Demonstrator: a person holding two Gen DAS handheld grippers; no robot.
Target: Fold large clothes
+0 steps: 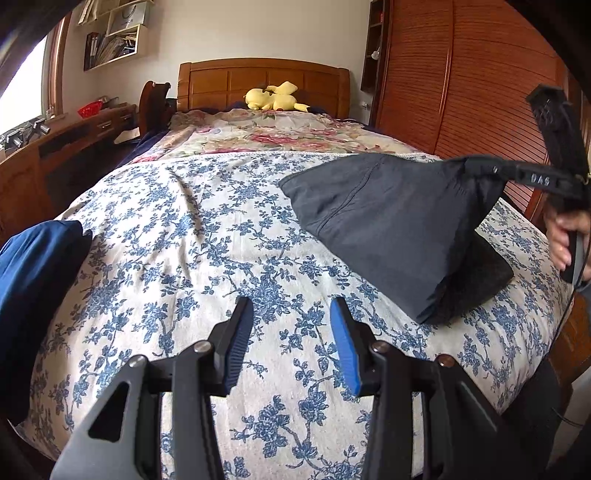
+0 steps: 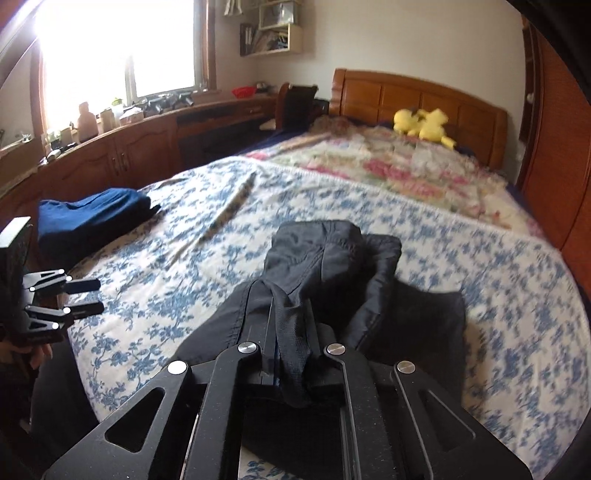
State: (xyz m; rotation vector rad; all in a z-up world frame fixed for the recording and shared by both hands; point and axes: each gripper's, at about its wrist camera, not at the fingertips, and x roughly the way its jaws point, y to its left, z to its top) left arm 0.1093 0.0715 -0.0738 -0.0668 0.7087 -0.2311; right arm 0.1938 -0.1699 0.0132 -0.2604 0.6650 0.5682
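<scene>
On a floral bedspread (image 1: 184,258), the right gripper (image 2: 291,332) pinches the black garment (image 1: 388,229) at frame right; the left gripper (image 1: 291,332) gapes empty, and should probably catch the hanging corner.

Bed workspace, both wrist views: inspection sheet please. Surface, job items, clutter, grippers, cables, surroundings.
Surface: bed with blue floral cover, a crease running across it; pink floral quilt beyond.
Job's things: black garment partly folded, one end lifted off the bed, the lower end resting on the cover; folded blue garment at the bed's left edge.
Clutter: yellow plush toy by the headboard.
Grippers: left hand-held gripper open, holding nothing, over the cover; right hand-held gripper shut on the black garment.
Cables: thin dark cable hanging below the right hand.
Surroundings: wooden headboard, wardrobe, desk under the window, wall shelves.
</scene>
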